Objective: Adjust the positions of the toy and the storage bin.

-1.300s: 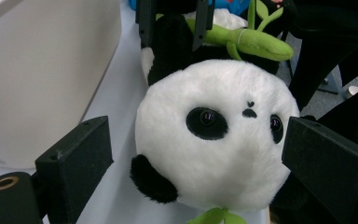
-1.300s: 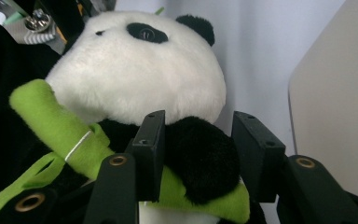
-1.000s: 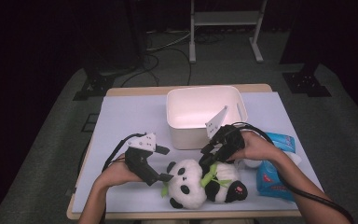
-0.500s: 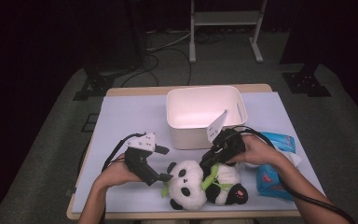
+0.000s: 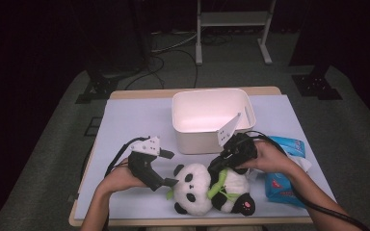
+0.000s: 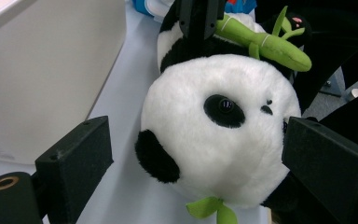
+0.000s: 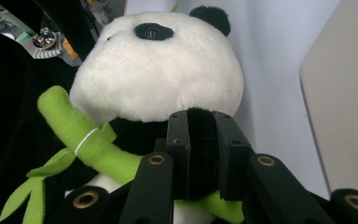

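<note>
Right gripper view: your right fingers (image 7: 200, 154) have just been closing and now pinch the panda's (image 7: 168, 79) black arm between them. Your left fingers (image 6: 191, 163) stand released, straddling its head on the surface (image 5: 125, 120). Lifting looks next.

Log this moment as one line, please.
left tongs: open around panda plush head | right tongs: have just been closing, shut on panda's black arm | white bin: behind panda | panda lying on table

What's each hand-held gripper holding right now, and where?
Right hand-held gripper pinches the toy panda's black arm; left hand-held gripper straddles its head, open.
</note>
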Tool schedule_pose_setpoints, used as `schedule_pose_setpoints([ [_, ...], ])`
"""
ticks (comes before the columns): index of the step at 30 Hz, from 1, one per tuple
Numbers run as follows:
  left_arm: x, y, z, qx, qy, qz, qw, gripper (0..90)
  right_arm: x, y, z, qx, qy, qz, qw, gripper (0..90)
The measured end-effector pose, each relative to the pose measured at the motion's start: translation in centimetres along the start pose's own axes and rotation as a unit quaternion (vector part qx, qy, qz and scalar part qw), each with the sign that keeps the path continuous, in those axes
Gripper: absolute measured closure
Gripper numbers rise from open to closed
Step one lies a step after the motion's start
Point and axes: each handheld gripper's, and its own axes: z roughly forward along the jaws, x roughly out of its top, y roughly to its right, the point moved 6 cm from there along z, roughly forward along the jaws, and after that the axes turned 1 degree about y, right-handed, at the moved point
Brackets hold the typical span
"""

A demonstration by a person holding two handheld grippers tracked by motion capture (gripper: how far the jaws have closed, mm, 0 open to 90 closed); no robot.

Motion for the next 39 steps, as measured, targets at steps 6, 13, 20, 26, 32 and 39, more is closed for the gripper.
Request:
schedule_pose_setpoints([
  [6, 0.0, 0.0, -0.2, 0.003, 0.002, 0.001, 1.0, 7.5, 0.1, -0.2, -0.3, 0.002, 0.007, 0.001, 1.0, 77.3],
  [13, 0.0, -0.1, -0.6, 0.008, 0.007, 0.001, 0.9999, 7.5, 0.4, -0.4, -1.2, -0.004, 0.017, -0.001, 0.9998, 77.5],
  [20, 0.0, -0.2, -1.1, 0.014, 0.012, 0.001, 0.9998, 7.5, 0.6, -0.7, -2.1, -0.013, 0.024, 0.0, 0.9996, 77.7],
  [26, 0.0, -0.3, -1.4, 0.017, 0.017, -0.003, 0.9997, 7.5, 1.0, -1.1, -3.1, -0.018, 0.029, 0.0, 0.9994, 77.7],
  [32, -0.1, -0.4, -1.9, 0.021, 0.021, 0.0, 0.9996, 7.5, 1.5, -1.4, -4.2, -0.017, 0.034, -0.002, 0.9993, 77.6],
  [39, -0.3, -0.6, -2.5, 0.03, 0.024, -0.001, 0.9993, 7.5, 2.2, -1.5, -5.6, -0.017, 0.041, -0.001, 0.999, 77.6],
])
